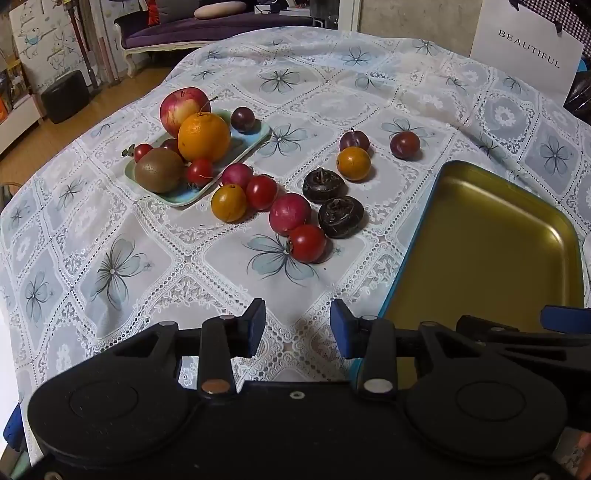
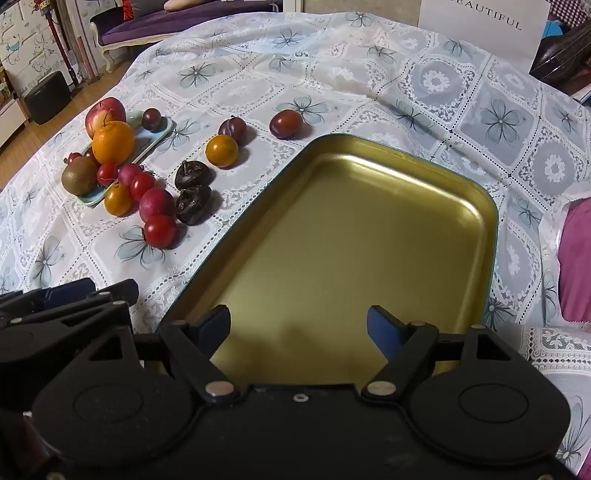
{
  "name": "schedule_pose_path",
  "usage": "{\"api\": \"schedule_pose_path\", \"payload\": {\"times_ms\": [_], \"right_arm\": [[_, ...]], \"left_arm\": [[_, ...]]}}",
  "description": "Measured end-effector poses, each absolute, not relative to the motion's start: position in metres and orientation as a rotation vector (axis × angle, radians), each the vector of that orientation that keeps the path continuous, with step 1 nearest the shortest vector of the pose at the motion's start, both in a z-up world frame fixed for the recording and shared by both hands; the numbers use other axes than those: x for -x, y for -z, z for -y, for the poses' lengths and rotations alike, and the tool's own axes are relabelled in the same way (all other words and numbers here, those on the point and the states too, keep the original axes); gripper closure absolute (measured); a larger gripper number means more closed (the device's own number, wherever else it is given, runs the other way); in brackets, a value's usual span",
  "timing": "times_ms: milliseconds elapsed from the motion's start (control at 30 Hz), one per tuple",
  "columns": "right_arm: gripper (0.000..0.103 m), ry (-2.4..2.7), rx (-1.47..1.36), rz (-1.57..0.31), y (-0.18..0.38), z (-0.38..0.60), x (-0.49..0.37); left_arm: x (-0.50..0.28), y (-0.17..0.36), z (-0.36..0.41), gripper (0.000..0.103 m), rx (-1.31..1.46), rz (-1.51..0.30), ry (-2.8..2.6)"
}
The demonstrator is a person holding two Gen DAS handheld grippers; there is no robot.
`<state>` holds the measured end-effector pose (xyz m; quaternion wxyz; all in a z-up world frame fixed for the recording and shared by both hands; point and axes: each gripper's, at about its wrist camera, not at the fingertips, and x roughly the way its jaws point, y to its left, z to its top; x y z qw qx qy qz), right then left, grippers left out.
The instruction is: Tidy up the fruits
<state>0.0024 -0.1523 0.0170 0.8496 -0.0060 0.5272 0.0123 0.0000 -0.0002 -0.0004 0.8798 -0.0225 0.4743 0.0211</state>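
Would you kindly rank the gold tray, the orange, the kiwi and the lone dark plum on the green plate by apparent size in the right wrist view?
1. gold tray, by far largest
2. orange
3. kiwi, nearly the orange's size, so that order is unsure
4. dark plum on the green plate, smallest

A lace floral tablecloth (image 1: 155, 236) is covering the table. A white "BEAUTIFUL" bag (image 1: 528, 55) is standing at its far edge. A purple sofa (image 1: 192, 29) is sitting beyond.

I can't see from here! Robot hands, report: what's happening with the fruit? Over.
Left gripper open, empty, above cloth. Right gripper open, empty, over gold tray. Tray bare; loose fruits on the tablecloth, others on small blue plate. Nothing blocking.
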Motion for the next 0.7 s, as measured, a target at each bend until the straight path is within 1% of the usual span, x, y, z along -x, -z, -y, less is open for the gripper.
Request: {"api": "schedule_pose_path", "payload": {"times_ms": [700], "right_arm": [[0.020,-0.025,0.013,-1.128,-0.0152,0.1524,-0.0037]], "left_arm": [[-0.0002,0.0036,0.0002,0.054,0.034,-1.003,-0.041]]}}
